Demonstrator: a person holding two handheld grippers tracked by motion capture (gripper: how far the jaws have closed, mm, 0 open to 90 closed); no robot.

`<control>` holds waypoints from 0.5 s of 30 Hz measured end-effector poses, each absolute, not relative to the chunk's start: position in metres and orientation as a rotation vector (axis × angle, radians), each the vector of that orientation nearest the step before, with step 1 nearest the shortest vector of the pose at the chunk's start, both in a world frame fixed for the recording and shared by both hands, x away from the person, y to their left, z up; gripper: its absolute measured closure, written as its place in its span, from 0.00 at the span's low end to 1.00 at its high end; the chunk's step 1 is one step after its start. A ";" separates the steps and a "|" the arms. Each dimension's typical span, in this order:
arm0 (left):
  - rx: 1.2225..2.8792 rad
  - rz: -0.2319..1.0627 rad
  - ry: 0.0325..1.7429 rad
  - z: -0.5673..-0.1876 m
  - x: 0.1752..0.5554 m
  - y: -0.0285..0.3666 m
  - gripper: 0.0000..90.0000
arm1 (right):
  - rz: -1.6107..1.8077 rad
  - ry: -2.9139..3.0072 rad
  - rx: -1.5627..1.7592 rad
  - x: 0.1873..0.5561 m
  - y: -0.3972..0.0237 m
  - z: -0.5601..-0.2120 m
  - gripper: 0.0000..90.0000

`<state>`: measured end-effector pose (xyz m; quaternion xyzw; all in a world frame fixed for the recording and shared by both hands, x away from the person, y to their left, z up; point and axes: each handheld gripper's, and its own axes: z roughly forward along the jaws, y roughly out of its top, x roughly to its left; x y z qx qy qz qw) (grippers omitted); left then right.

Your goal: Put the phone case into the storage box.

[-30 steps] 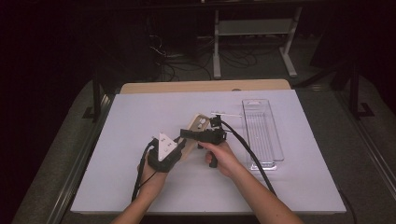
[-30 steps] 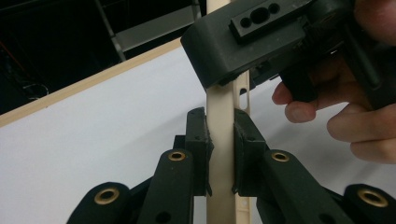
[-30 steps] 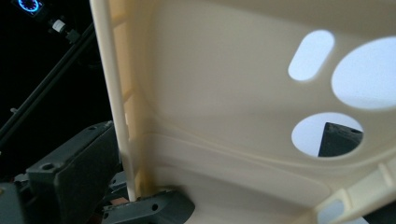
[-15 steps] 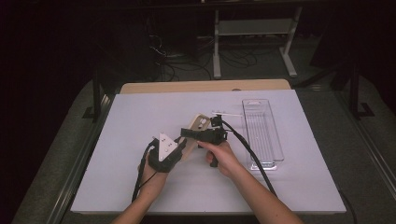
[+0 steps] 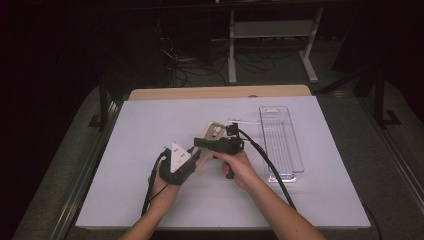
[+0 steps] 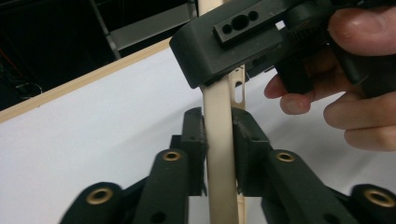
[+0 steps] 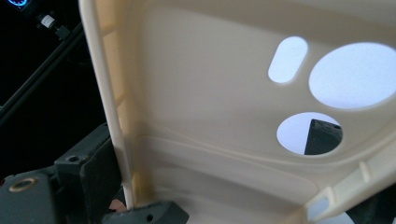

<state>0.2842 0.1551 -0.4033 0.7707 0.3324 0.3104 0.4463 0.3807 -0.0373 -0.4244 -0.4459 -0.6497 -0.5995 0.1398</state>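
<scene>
A beige plastic cover [image 5: 214, 131] with round and slotted holes is held tilted above the middle of the white table [image 5: 150, 120]. My left gripper [image 5: 195, 157] comes in from the left. In the left gripper view its pads [image 6: 243, 135] lie against both sides of the cover's thin edge [image 6: 219, 163], and its jaws have just been opening a little. My right gripper [image 5: 200, 142] reaches over the cover from the right. In the right gripper view one finger [image 7: 86, 175] sits against the outside of the cover's side wall [image 7: 109, 116], and the hollow inside [image 7: 210, 93] faces the camera.
A clear plastic bin [image 5: 280, 145] lies lengthwise on the table's right side, close to my right forearm. A small white piece [image 5: 241, 121] rests just left of it. A wooden strip [image 5: 220, 93] edges the far side; cables and a stand lie on the dark floor beyond.
</scene>
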 end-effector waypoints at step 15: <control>1.944 0.683 0.828 -0.403 0.289 0.159 0.56 | -1.730 -1.895 -1.326 0.381 -0.041 -0.424 0.09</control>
